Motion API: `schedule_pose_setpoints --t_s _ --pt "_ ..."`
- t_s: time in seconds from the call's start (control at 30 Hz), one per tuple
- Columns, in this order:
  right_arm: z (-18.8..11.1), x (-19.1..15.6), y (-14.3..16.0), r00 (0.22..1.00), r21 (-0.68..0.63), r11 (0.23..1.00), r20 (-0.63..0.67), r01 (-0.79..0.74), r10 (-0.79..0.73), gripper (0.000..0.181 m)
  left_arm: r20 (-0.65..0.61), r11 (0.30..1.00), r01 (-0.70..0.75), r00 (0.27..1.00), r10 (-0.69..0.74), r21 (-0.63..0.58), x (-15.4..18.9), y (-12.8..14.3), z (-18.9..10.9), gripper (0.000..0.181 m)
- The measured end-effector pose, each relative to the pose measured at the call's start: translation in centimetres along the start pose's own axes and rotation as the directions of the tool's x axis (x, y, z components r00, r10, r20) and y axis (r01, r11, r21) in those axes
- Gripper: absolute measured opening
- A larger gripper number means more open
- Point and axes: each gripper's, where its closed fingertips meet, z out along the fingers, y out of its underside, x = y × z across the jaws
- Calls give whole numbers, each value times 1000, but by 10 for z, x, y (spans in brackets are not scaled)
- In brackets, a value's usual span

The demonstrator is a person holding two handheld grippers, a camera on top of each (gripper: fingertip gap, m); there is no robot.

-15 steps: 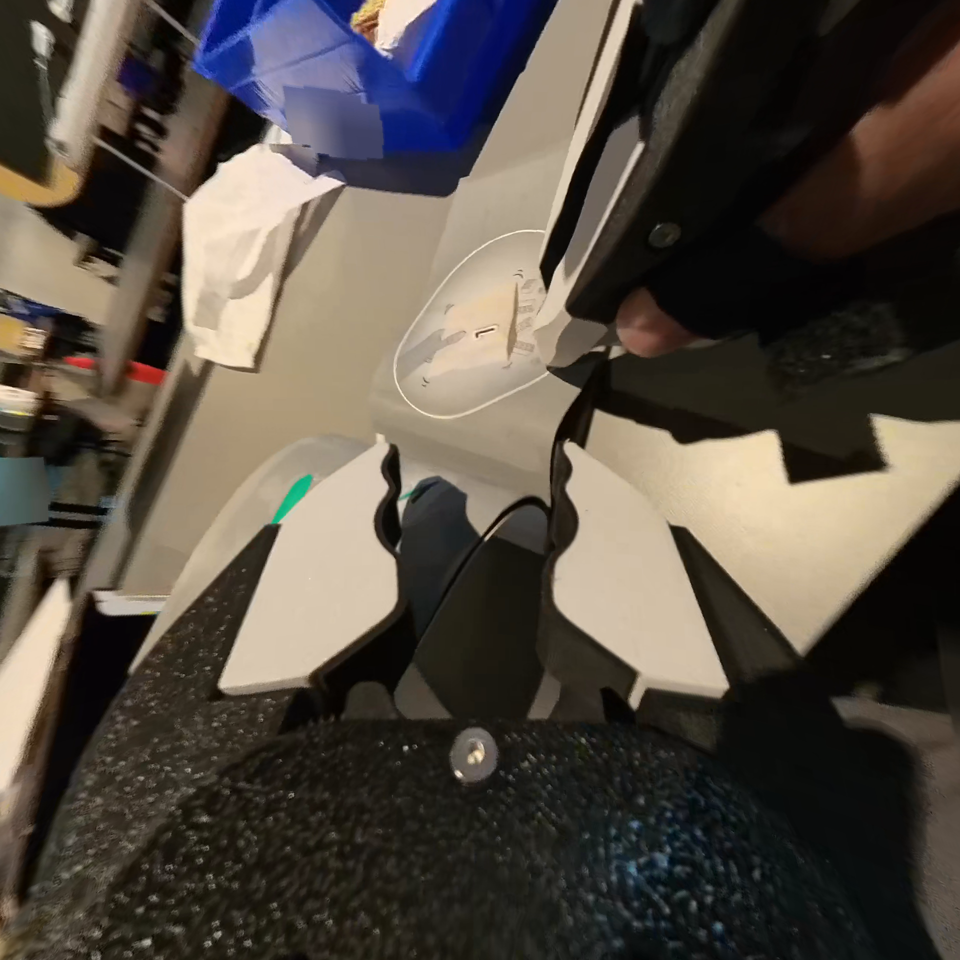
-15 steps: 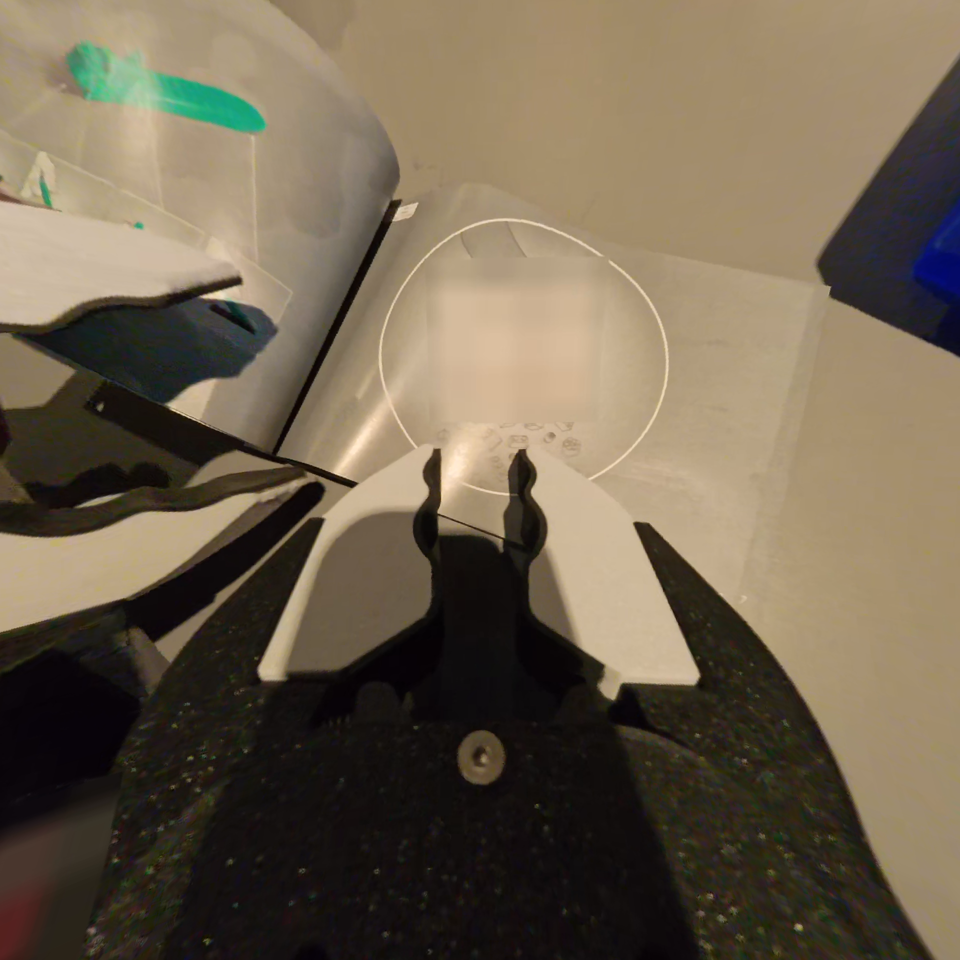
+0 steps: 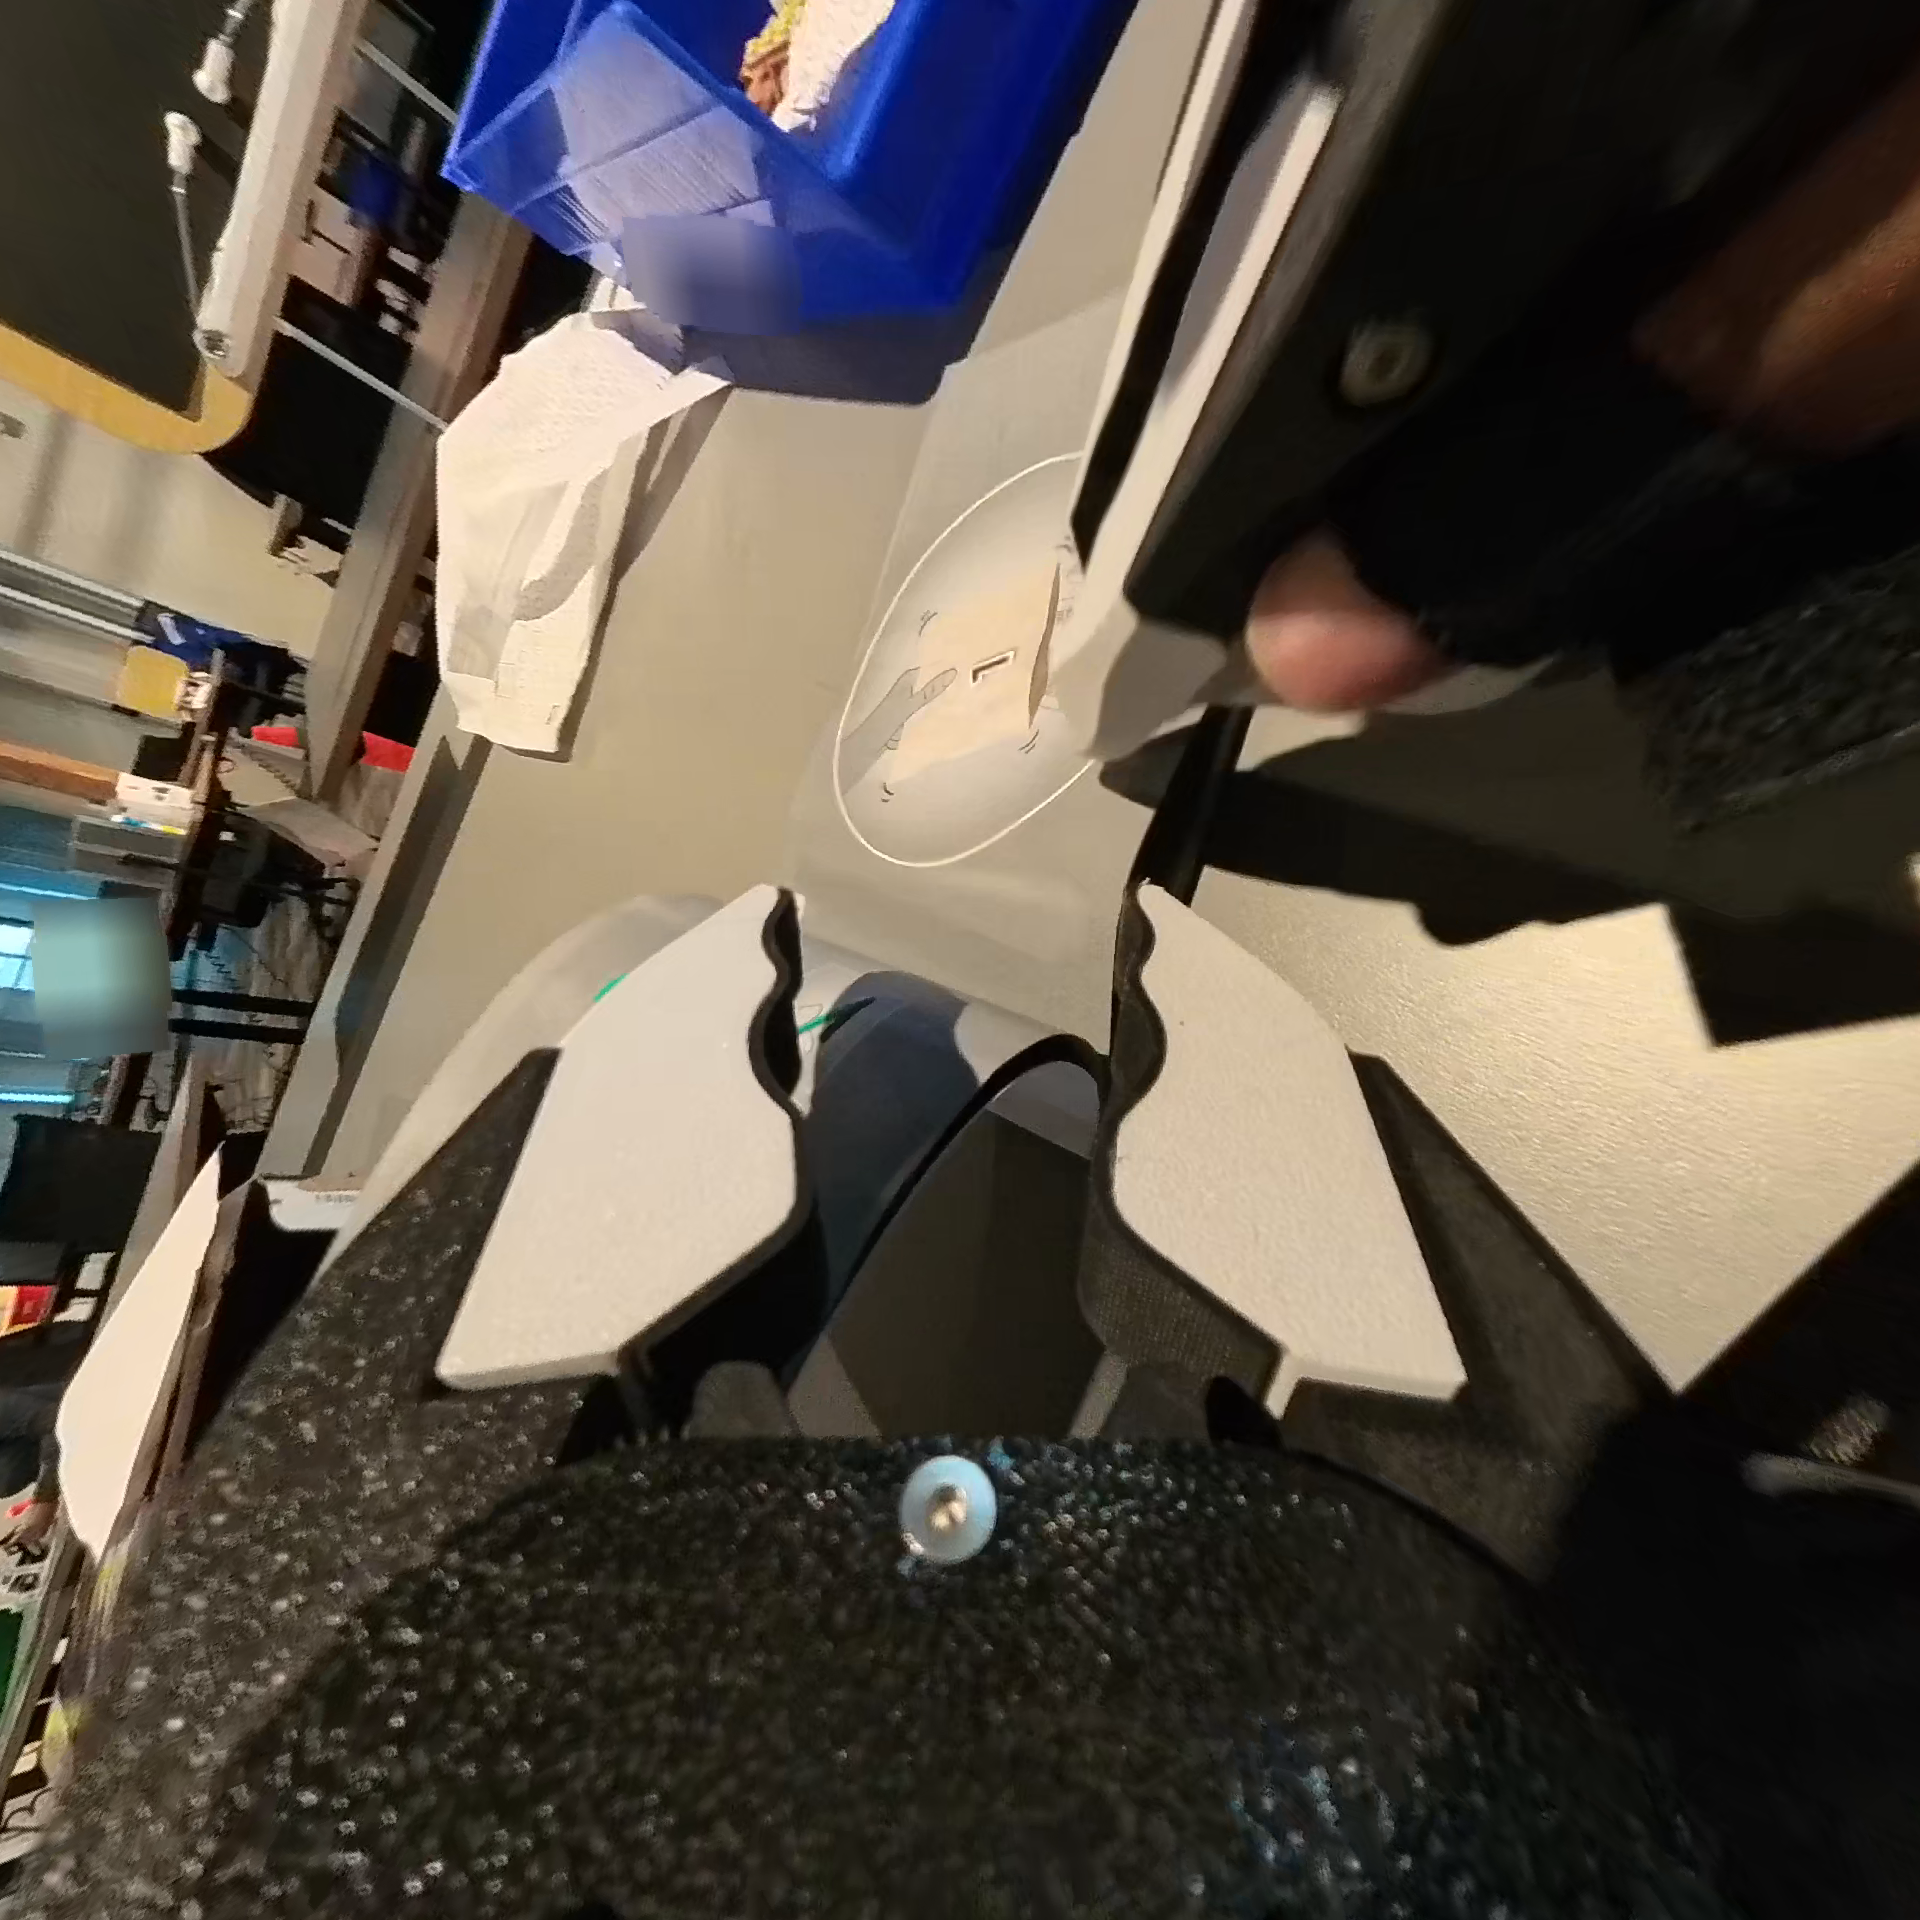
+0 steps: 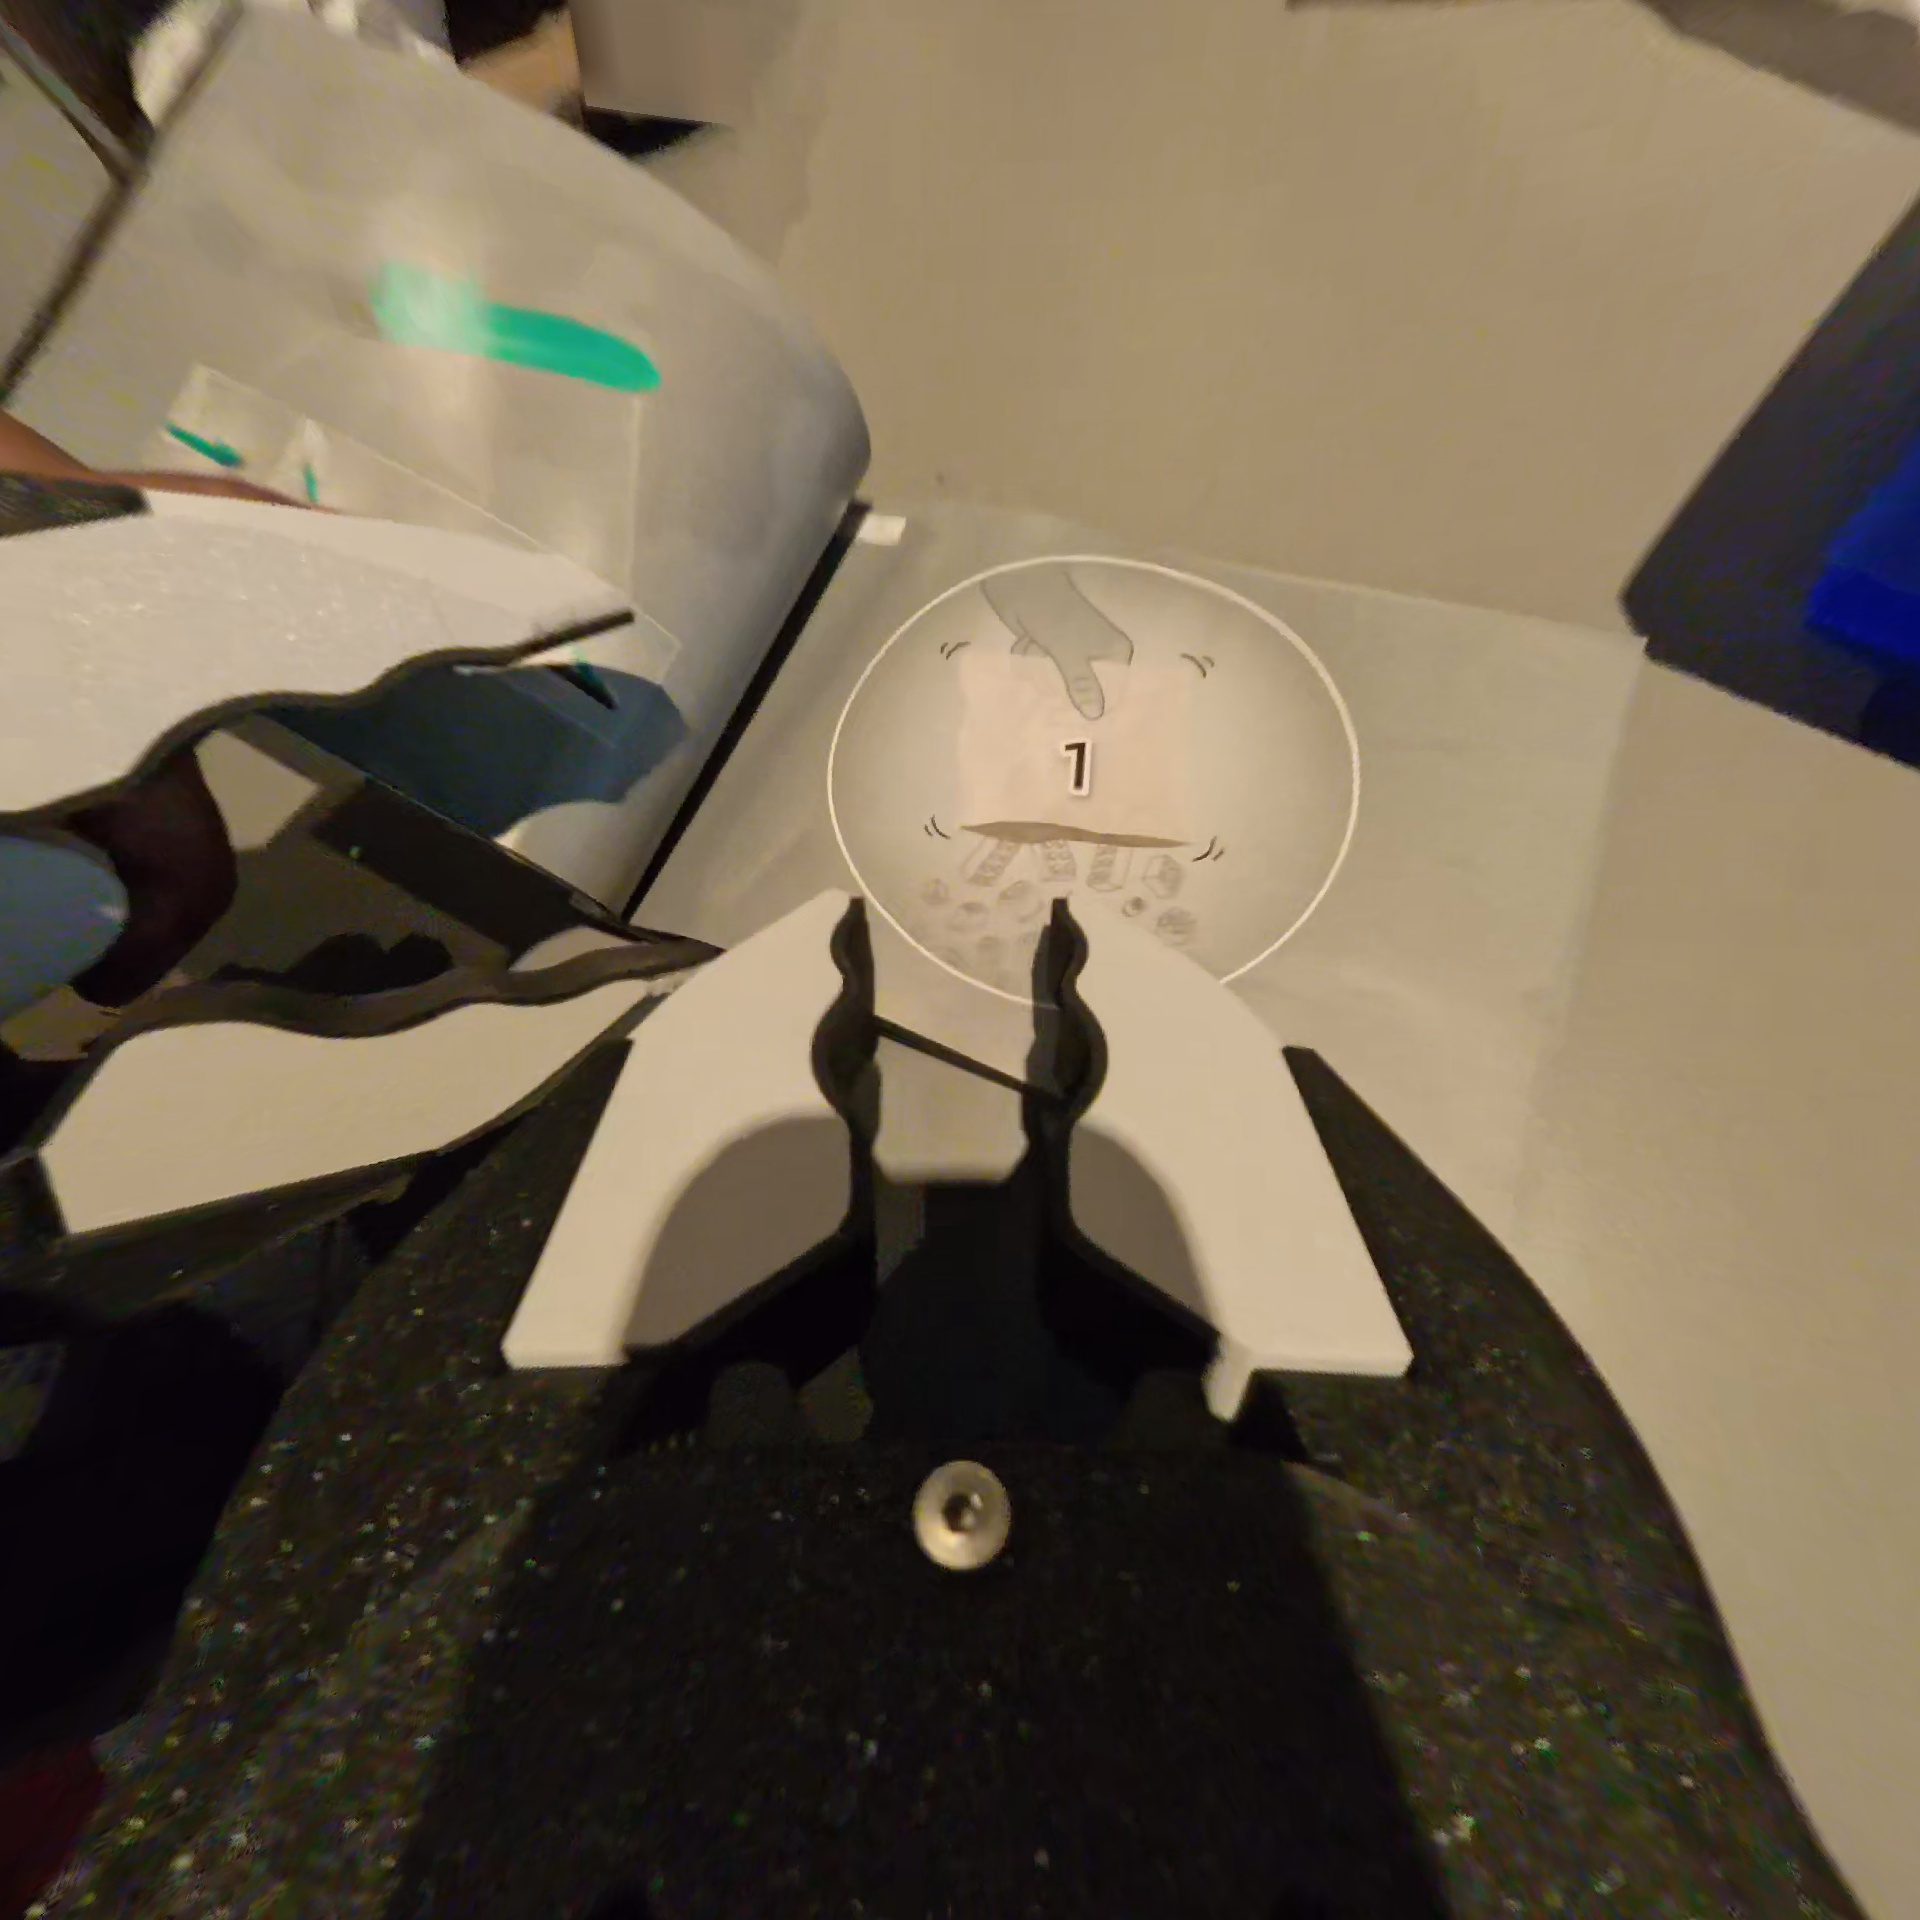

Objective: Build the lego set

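Observation:
An instruction booklet (image 4: 1455, 831) lies open on the grey table (image 4: 1247, 260), its right page bearing a round drawing (image 4: 1091, 769). Its left page (image 4: 520, 260), with green marks, curls upward. My left gripper (image 3: 961, 925) is open, and the curled page's dark edge (image 3: 935, 1143) runs between its fingers. It also shows in the right wrist view (image 4: 665, 790) at the left. My right gripper (image 4: 956, 914) is open with a narrow gap, low over the right page's near edge. It shows in the left wrist view (image 3: 1101, 748) with a person's fingertip (image 3: 1330, 655) behind it. No bricks are in view.
A blue bin (image 3: 727, 135) stands at the table's far side and shows as a blurred blue shape in the right wrist view (image 4: 1860, 603). A crumpled white paper towel (image 3: 530, 499) lies beside it. Shelves and room clutter lie beyond the table edge.
My left gripper has pushed further in under the curled page, which now stands higher and closer to the spine. My right gripper stays over the round drawing, its gap slightly wider.

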Motion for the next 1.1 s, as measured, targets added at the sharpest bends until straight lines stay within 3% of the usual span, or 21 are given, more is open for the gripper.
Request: schedule_pose_setpoints --t_s 0.2,0.53,0.83,1.1 --pt "-30 1 -11 1000 193 981 5 -5 5 39 64 998 44 997 -46 43 -8 1 -4 57" --pt "-29 7 20 994 0 998 -87 69 -68 36 127 969 215 965 -230 123 -20 4 -11 56" --pt "-32 -12 23 995 14 995 -28 96 -96 34 167 943 285 935 -313 170 -25 6 -17 56" --pt "-22 -6 25 996 -49 996 -48 72 -74 33 201 919 328 907 -371 216 -33 3 -23 56"
